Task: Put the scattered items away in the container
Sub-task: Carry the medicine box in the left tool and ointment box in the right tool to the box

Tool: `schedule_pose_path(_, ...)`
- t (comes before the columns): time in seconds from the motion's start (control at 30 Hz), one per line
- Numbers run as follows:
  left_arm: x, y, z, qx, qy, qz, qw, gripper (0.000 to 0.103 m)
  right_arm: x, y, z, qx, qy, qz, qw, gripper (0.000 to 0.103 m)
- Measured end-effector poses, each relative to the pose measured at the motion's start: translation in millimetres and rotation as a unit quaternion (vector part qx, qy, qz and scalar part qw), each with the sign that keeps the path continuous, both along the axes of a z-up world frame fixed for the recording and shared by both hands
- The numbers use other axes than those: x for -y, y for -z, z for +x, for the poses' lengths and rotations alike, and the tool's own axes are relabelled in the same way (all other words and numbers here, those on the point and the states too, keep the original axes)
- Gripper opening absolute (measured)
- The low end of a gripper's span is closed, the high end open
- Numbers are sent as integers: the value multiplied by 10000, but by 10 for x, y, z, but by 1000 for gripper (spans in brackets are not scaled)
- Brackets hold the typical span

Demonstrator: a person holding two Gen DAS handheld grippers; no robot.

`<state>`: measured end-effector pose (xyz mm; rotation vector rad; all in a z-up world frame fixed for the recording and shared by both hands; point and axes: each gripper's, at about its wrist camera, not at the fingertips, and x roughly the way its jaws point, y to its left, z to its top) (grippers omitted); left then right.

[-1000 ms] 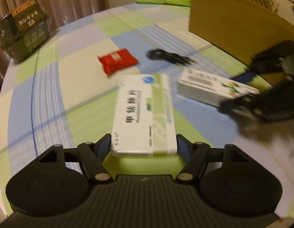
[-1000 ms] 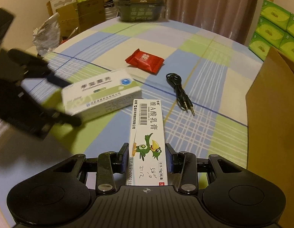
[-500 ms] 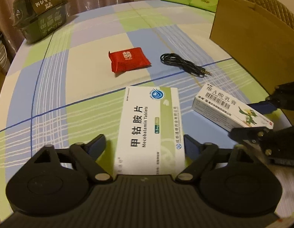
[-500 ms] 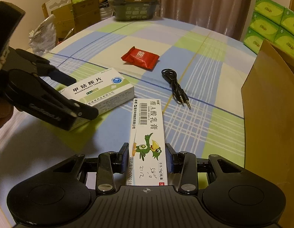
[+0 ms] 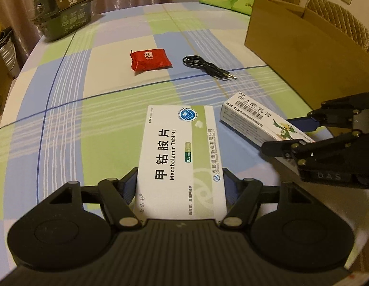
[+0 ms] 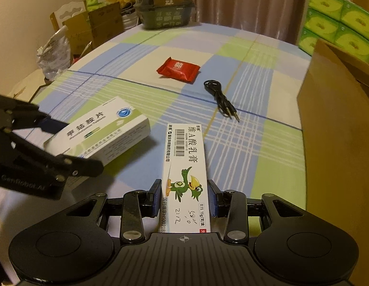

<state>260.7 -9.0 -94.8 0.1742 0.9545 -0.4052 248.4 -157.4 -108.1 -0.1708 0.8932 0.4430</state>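
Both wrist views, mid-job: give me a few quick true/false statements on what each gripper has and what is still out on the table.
1. The left gripper has its fingers around the Mecobalamin tablet box. True.
2. The right gripper is closed on the red snack packet. False: the narrow ointment box sits between its fingers; the packet lies untouched on the tablecloth.
3. The black audio cable lies on the table, between the red packet and the cardboard box. True.
4. The cardboard box stands to the left of the right gripper. False: it stands at the right.
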Motion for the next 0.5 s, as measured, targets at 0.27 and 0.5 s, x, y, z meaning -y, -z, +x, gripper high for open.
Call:
schedule_pose_path(0.27,78,-221,-321,47,-120,-113,9999,67,83,-327,-303,234,195,125,9995,36)
schedule_pose_path(0.5,173,-502,-602,221,-170,-184,9994,67,175,-609,-590,463,291,189,9983,36)
